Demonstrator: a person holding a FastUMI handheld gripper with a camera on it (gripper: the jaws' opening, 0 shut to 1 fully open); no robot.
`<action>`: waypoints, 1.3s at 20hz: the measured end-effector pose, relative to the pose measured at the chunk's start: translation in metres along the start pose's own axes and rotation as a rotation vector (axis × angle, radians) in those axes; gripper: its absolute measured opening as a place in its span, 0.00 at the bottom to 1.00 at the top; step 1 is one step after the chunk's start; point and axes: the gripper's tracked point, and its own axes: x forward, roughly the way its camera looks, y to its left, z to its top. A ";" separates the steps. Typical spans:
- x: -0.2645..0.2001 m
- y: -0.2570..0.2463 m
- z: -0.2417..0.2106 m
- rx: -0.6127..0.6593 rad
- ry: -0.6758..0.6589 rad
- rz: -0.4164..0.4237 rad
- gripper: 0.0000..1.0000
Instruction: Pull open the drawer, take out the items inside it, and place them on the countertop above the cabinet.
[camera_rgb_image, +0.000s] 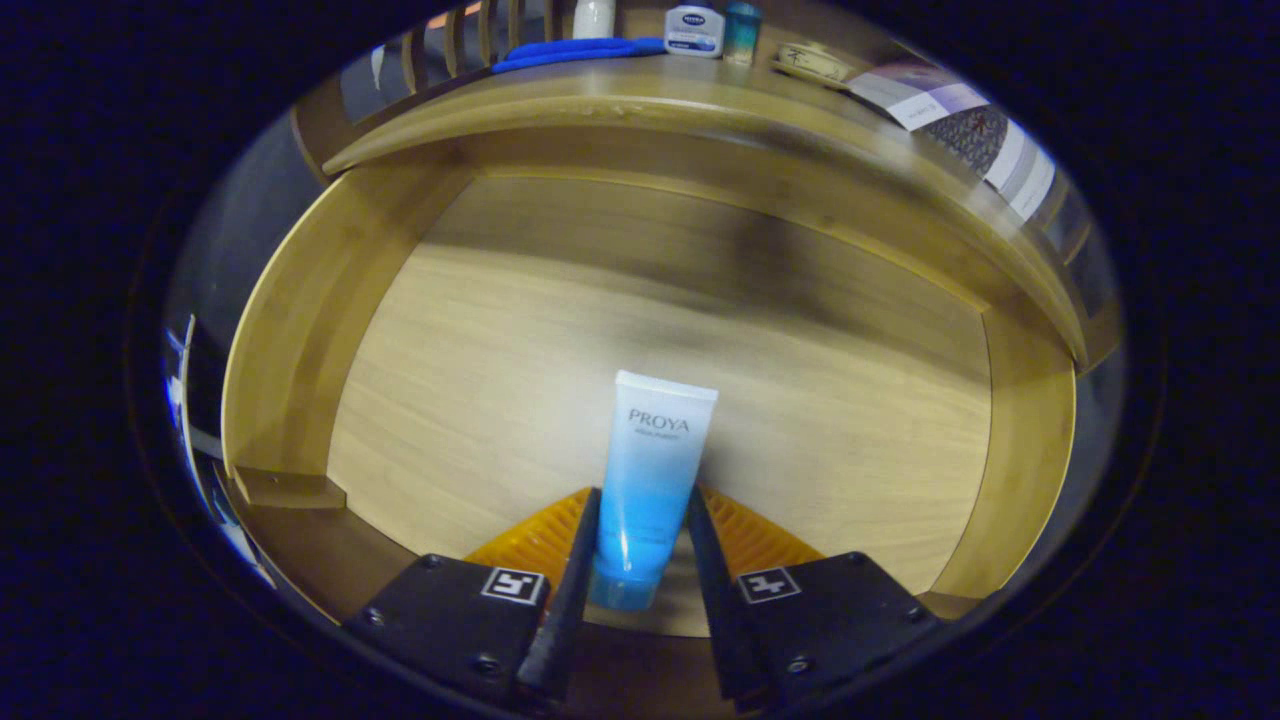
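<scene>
Gripping the blue-and-white plastic cosmetic tube (648, 490) with hand-held gripper (643, 535) clamped on both sides above the open wooden drawer (300, 330); best lifted straight, squeezed gently, toward the wooden desk (600, 95).

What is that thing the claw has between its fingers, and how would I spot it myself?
Look into the open wooden drawer below the countertop. On its floor lies a tube, between the fingers of the gripper, which press its sides near the cap end. It is the drawer's single item, white fading to blue, unlike the bottles up on the countertop.
</scene>
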 end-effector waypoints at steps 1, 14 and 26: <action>0.000 0.000 0.001 0.004 -0.009 0.002 0.54; -0.102 -0.029 0.049 0.050 -0.260 0.029 0.44; -0.148 -0.065 0.156 0.055 -0.412 -0.067 0.43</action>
